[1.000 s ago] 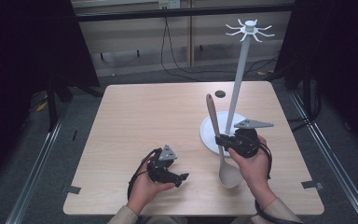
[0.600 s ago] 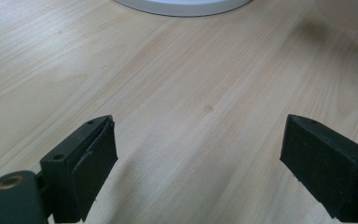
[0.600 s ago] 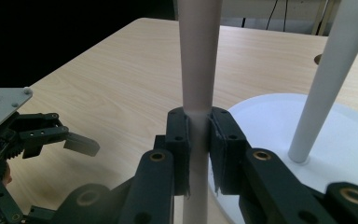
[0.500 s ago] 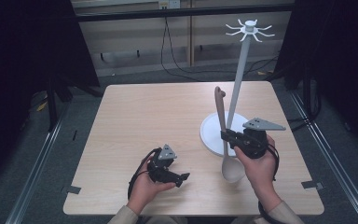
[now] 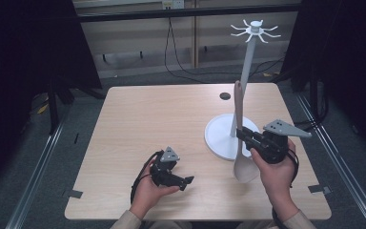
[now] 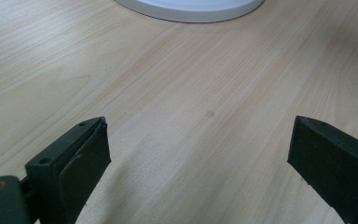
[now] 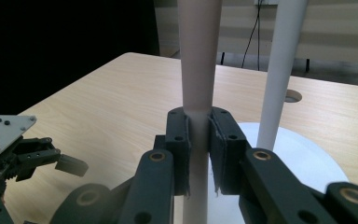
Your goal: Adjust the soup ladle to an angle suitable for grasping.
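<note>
A pale wooden spoon (image 5: 238, 129) stands nearly upright, bowl down near the table, handle tip up beside the stand's pole. My right gripper (image 5: 244, 136) is shut on its handle; the right gripper view shows both pads clamped on the spoon handle (image 7: 196, 70). The white hanging stand (image 5: 247, 62) rises from a round base (image 5: 219, 138) and ends in a ring of hooks (image 5: 256, 29). My left gripper (image 5: 183, 182) rests low at the table's front, jaws wide open with bare wood between them, and it appears in the right gripper view as the left gripper (image 7: 51, 161).
The light wooden table (image 5: 162, 119) has a small dark round hole (image 5: 225, 96) near its far edge. The stand's base rim (image 6: 191, 9) lies ahead of the left gripper. Dark floor and metal rails surround the table.
The right gripper has tilted the spoon from a leftward lean to nearly upright and shifted slightly right. The left gripper has stayed in place.
</note>
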A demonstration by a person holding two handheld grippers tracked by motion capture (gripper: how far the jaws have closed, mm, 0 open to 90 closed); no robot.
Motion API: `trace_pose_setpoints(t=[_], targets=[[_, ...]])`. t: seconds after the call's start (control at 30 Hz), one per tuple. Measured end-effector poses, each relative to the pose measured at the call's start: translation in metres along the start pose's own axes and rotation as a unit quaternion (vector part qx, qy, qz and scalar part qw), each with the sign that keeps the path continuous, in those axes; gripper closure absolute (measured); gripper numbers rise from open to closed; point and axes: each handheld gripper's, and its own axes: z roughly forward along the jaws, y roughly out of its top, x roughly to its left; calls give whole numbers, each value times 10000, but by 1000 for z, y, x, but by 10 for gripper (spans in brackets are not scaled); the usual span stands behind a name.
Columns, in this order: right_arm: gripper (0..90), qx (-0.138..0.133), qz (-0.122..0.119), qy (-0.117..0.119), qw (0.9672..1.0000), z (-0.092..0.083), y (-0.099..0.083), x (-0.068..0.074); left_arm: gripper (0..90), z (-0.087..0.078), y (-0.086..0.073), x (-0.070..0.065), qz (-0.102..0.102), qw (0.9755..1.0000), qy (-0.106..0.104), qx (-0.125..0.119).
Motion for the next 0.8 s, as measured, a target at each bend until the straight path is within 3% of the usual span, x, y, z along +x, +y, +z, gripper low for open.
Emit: trace_pose_setpoints(t=[0.8], targets=[[792, -444, -65, -299, 9985, -27, 25, -9, 36, -1, 0, 0, -19, 10000, 20, -36]])
